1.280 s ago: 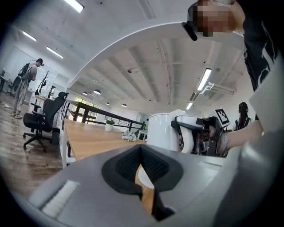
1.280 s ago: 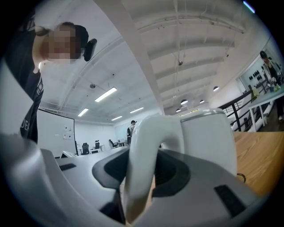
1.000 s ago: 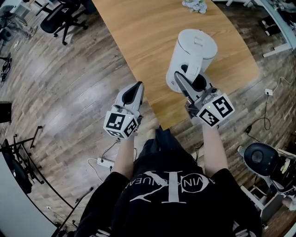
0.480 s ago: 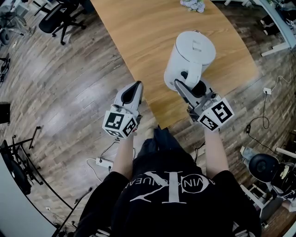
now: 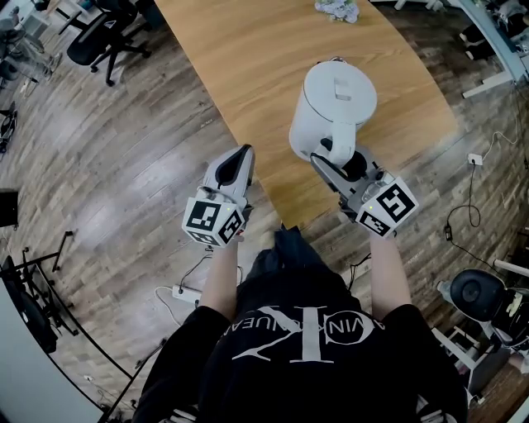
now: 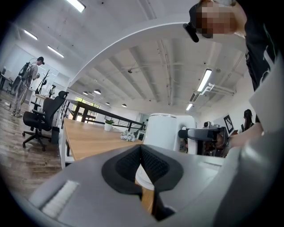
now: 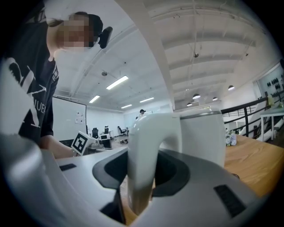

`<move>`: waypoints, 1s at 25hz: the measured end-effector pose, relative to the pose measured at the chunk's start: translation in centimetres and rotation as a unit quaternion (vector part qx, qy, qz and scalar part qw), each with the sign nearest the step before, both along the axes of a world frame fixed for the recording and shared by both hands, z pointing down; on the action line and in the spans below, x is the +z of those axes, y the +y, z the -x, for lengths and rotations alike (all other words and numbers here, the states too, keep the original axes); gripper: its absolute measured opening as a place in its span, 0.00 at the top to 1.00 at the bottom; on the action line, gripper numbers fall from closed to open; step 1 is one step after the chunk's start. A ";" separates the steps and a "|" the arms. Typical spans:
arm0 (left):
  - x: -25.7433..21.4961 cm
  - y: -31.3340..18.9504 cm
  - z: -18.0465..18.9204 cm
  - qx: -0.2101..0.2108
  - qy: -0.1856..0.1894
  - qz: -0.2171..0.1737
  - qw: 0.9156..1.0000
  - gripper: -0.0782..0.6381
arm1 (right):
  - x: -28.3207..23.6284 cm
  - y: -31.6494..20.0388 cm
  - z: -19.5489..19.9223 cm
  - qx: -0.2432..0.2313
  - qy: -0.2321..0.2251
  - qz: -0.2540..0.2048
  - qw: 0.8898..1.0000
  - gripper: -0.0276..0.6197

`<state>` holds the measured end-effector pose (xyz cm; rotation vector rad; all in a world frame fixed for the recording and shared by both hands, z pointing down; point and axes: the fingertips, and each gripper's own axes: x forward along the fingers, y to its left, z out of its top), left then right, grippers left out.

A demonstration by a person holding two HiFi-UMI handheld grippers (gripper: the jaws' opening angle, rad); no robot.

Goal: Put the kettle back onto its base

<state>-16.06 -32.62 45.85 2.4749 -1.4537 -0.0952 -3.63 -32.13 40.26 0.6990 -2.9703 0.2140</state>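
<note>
The white kettle [image 5: 331, 107] is near the table's near right corner, its lid towards me and its body a little tilted. My right gripper [image 5: 335, 154] is shut on the kettle's curved handle [image 7: 142, 164], which fills the gap between the pads. The kettle's body [image 7: 202, 137] rises just behind them. My left gripper [image 5: 242, 157] is shut on nothing, left of the kettle by the table's near edge. In the left gripper view the kettle [image 6: 166, 131] stands ahead to the right, with a white round rim [image 6: 143, 178] showing below it; I cannot tell if that is the base.
The wooden table [image 5: 248, 58] runs away from me, with a small pale bundle [image 5: 337, 8] at its far end. A black office chair [image 5: 103, 33] stands on the wood floor at far left. A power strip [image 5: 186, 291] and cables [image 5: 475, 161] lie on the floor.
My right gripper has carried the kettle a little to the left and lower, still gripping the handle. The left gripper has stayed where it was.
</note>
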 end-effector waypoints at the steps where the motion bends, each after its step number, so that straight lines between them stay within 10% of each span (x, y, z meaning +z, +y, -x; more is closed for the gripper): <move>1: 0.0 0.2 0.0 -0.001 0.000 -0.001 1.000 0.88 | 0.1 0.3 -0.2 -0.005 0.005 0.000 1.000 0.74; 12: -0.5 0.7 0.7 -0.003 0.001 -0.007 1.000 0.88 | 2.0 1.5 -1.5 -0.047 0.066 0.016 0.997 0.74; 25: -0.9 1.2 0.1 0.000 0.002 -0.008 1.000 0.88 | 2.7 1.1 -1.4 0.014 0.060 0.008 0.998 0.74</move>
